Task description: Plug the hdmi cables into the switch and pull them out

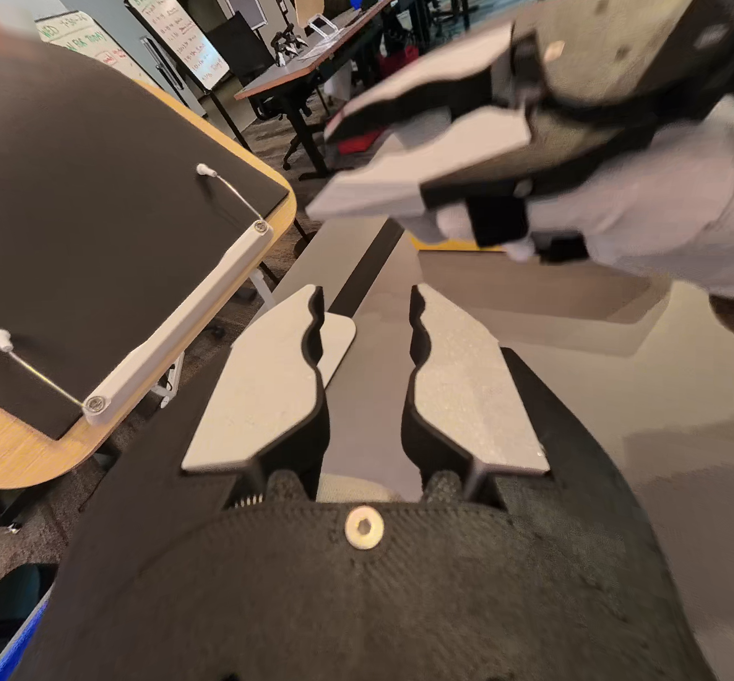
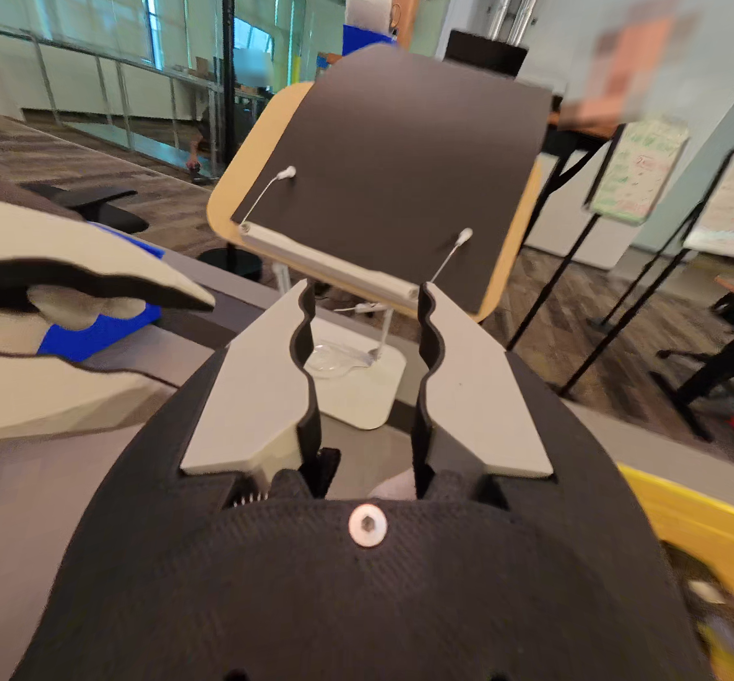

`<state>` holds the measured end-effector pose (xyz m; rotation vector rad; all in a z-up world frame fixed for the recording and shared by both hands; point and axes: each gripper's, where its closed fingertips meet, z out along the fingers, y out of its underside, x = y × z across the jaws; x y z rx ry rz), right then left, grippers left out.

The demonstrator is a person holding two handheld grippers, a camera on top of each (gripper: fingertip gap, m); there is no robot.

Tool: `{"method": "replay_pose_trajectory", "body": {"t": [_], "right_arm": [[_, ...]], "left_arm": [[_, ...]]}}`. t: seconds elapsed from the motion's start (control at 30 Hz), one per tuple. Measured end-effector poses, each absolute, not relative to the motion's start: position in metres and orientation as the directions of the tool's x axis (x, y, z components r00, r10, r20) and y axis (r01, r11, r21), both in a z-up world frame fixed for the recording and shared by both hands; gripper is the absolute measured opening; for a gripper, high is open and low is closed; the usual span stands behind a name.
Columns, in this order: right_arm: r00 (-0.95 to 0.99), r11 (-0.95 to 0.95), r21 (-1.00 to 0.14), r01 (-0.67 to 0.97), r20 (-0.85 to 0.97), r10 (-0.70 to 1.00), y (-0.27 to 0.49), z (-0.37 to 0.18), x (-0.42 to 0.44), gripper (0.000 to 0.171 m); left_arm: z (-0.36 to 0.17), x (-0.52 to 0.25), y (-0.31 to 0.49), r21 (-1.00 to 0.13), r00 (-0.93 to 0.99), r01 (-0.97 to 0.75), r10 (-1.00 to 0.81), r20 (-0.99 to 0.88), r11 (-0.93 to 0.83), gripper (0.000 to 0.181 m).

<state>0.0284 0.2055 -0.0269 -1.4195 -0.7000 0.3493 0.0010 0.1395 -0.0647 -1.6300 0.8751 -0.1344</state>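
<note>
Nearest us in the left wrist view, our left gripper [image 1: 365, 296] gapes empty over the grey tabletop [image 1: 595, 384]. Right wrist view: our right gripper [image 2: 363, 290] gapes too, facing a tilted black-and-wood stand [image 2: 417, 145]. HDMI cables and switch stay unseen, so we judge ourselves between steps.

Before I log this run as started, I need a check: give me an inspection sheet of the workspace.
Surface: grey table, bare where visible.
Job's things: no HDMI cables or switch seen.
Clutter: tilted stand with black board on a white base; yellow object and blue object at the edges.
Grippers: left gripper open, empty; right gripper open, empty, both held above the table.
Cables: thin white cord under the stand.
Surroundings: office with desks, whiteboards, carpet, a person seated far off.
</note>
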Motion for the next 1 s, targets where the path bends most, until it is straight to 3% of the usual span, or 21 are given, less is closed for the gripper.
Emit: {"method": "replay_pose_trajectory", "body": {"t": [0.1, 0.3, 0.57, 1.0], "right_arm": [[0.757, 0.04, -0.992, 0.123, 0.12, 0.642, 0.216, -0.068, 0.016, 0.049], [0.773, -0.064, -0.979, 0.192, 0.11, 0.625, 0.237, -0.13, 0.011, 0.069], [0.761, -0.048, -0.945, 0.324, 0.23, 0.606, 0.249, -0.161, 0.013, 0.075], [0.754, 0.005, -0.928, 0.371, 0.304, 0.582, 0.253, -0.165, 0.014, 0.074]], "left_arm": [[-0.067, -0.006, 0.144, -0.886, 0.725, -0.464, -0.58, -0.373, -0.011, 0.041], [-0.081, -0.008, 0.152, -0.871, 0.73, -0.489, -0.57, -0.377, -0.051, 0.042], [-0.089, 0.005, 0.15, -0.853, 0.701, -0.519, -0.597, -0.391, -0.051, 0.044], [-0.083, 0.005, 0.148, -0.853, 0.702, -0.521, -0.586, -0.405, -0.035, 0.044]]}}
